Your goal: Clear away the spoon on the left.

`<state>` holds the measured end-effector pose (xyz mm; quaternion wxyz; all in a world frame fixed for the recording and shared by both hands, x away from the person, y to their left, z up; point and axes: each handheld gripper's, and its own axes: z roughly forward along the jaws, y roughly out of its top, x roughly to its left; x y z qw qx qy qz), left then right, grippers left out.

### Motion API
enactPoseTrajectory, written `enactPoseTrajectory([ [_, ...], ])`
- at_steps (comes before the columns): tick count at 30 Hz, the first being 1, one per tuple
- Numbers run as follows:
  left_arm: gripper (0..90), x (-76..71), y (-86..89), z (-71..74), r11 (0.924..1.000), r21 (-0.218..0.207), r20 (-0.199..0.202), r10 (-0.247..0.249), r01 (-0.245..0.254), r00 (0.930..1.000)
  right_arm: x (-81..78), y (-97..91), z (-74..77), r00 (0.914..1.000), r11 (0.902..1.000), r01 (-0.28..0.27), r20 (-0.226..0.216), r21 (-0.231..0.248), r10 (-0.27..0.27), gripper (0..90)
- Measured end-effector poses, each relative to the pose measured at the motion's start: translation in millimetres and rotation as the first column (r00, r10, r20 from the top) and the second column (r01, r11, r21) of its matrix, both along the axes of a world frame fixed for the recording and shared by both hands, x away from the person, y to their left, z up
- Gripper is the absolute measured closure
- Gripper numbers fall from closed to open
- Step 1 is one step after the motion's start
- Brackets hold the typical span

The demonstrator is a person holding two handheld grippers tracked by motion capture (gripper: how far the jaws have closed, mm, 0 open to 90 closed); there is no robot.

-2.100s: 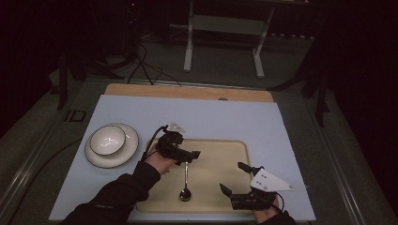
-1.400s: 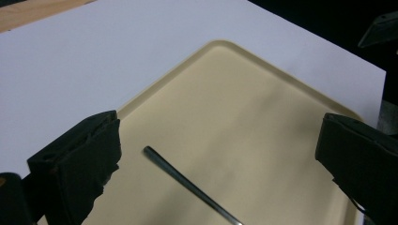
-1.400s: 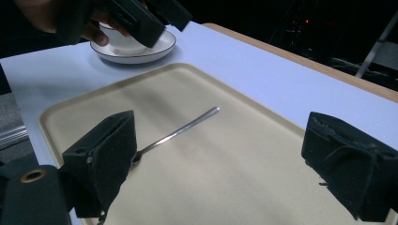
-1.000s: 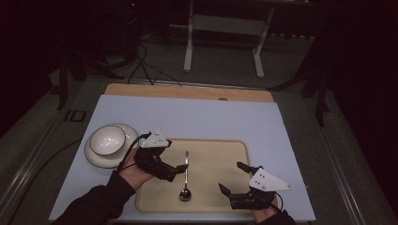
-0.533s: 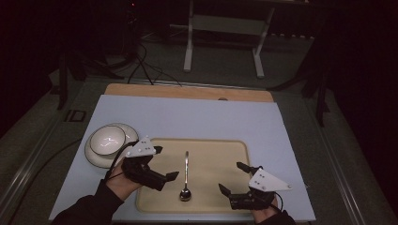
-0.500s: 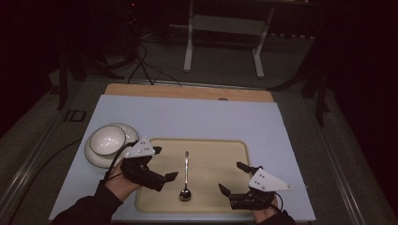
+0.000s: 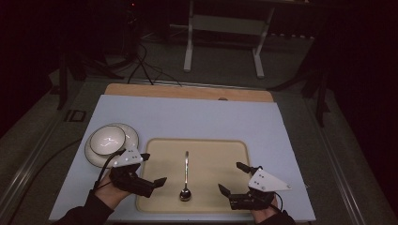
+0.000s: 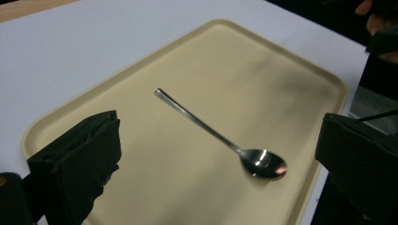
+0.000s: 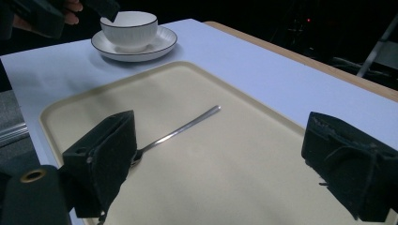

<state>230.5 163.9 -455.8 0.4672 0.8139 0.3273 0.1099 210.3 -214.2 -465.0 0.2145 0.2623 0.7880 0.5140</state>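
Note:
A steel spoon (image 7: 186,173) lies on a beige tray (image 7: 216,154), bowl end toward me and handle pointing away. My left gripper (image 7: 154,168) is open over the tray's front left edge, with nothing between its fingers. In the left gripper view the spoon (image 8: 211,133) lies on the tray (image 8: 281,61) ahead of the wide-apart jaws. My right gripper (image 7: 230,176) is open and empty at the tray's front right. The right gripper view has the spoon (image 9: 180,129) on the tray (image 9: 244,159), partly hidden behind the left jaw.
A white bowl (image 7: 108,139) sits on a saucer (image 7: 94,154) left of the tray, just beyond my left hand; the pair, bowl (image 9: 129,29) on saucer (image 9: 155,44), also appears far off in the right gripper view. The pale blue tabletop (image 7: 197,117) extends behind the tray.
My left gripper has pulled back from the spoon's handle, toward me and to the left, to the tray's front left edge. The spoon and my right gripper have stayed put.

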Motion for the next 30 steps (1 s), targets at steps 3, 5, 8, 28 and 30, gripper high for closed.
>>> enactPoseTrajectory([
  [3, 1.3, -3.4, 2.4, -6.2, 0.9999, -0.009, 0.004, 0.010, -0.010, 0.9999, 0.1, 0.1, -0.1, 1.0000, 1.0000, 0.000, 0.001, 0.000, 0.000, 10.8],
  [5, 1.4, -5.0, 3.6, -11.3, 1.0000, -0.006, 0.003, 0.007, -0.007, 1.0000, 0.3, 0.1, -0.2, 1.0000, 1.0000, -0.001, -0.001, 0.000, 0.001, 10.8],
  [8, 1.3, -6.6, 5.6, -19.5, 1.0000, -0.002, -0.011, 0.008, -0.008, 0.9999, 0.4, 0.1, -0.4, 1.0000, 1.0000, -0.002, -0.002, -0.001, 0.002, 10.8],
  [28, 1.4, -17.1, 20.7, -46.0, 0.9997, -0.024, -0.011, 0.001, -0.001, 0.9999, 1.0, 0.0, -1.2, 0.9999, 1.0000, -0.006, -0.009, -0.001, 0.006, 10.8],
  [30, 1.4, -17.4, 20.7, -45.2, 0.9992, -0.040, 0.004, -0.007, 0.007, 1.0000, 1.2, 0.1, -1.4, 0.9999, 1.0000, -0.008, -0.010, 0.000, 0.008, 10.8],
])
